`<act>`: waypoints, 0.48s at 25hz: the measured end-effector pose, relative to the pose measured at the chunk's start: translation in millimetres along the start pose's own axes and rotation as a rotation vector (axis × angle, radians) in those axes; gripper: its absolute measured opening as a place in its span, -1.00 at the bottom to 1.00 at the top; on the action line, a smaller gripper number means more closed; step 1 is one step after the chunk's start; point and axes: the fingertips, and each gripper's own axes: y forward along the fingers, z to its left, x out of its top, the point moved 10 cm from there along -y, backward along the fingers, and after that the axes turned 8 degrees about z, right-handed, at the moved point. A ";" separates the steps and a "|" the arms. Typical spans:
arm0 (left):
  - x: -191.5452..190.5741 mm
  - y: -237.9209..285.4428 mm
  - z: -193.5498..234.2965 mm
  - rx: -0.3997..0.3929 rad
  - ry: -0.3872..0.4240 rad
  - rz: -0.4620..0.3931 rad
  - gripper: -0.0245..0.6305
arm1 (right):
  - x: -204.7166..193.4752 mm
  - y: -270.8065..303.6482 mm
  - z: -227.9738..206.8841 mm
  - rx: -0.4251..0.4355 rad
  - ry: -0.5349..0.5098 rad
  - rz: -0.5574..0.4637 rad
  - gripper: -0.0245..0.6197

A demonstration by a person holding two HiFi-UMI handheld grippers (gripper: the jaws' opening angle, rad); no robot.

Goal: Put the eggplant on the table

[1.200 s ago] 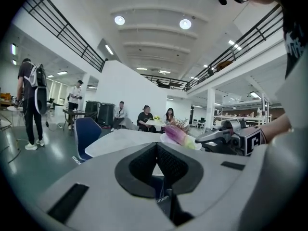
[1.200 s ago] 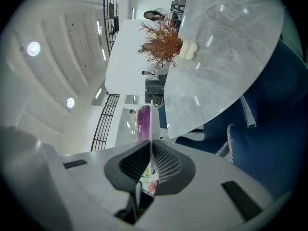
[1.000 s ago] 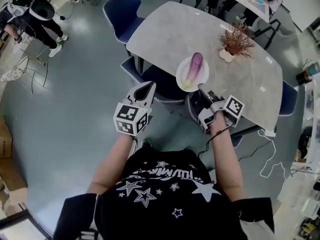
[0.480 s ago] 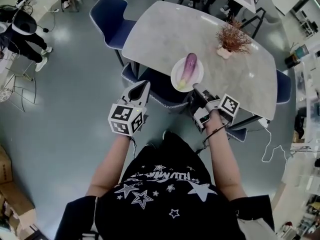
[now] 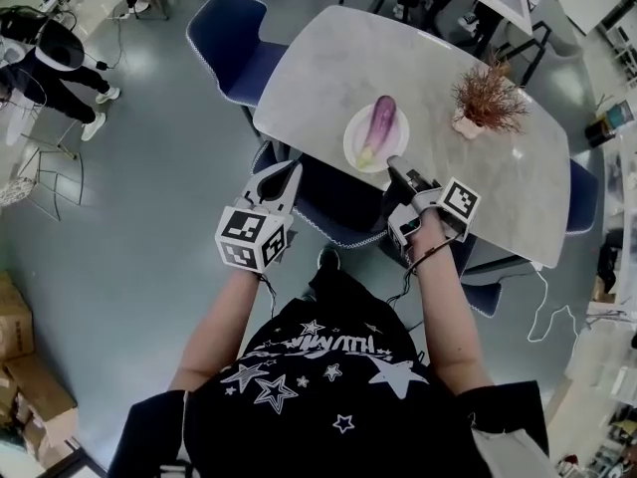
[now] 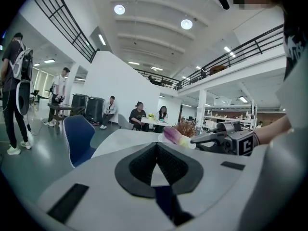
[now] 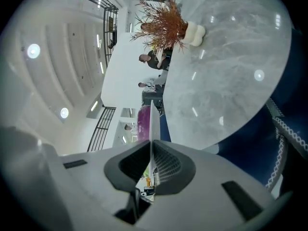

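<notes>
A purple eggplant (image 5: 380, 122) with a green end lies on a white plate (image 5: 354, 147) near the front edge of the grey marble table (image 5: 328, 68). My right gripper (image 5: 393, 164) is at the plate's near rim. In the right gripper view the plate's rim (image 7: 154, 117) runs edge-on into the shut jaws of that gripper (image 7: 151, 143), with the eggplant (image 7: 143, 124) behind it. My left gripper (image 5: 289, 172) is held off the table to the left, over a chair, shut and holding nothing. From the left gripper (image 6: 156, 146) I see the eggplant (image 6: 172, 134) and the right gripper (image 6: 198, 139).
A dried plant in a white pot (image 5: 488, 98) stands on the table's right part. Blue chairs stand at the table's left end (image 5: 234, 38) and under its front edge (image 5: 333, 202). A person (image 5: 50, 58) stands far left; others sit at a table behind.
The head view has shifted. The plate with the eggplant now lies slightly further in from the table's front edge, with the right gripper still at its rim. The left gripper holds its place.
</notes>
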 end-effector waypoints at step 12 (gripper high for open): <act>51.3 90.1 41.3 -0.008 0.039 0.026 -0.90 | 86.0 66.2 -5.9 0.006 0.001 -0.003 -0.86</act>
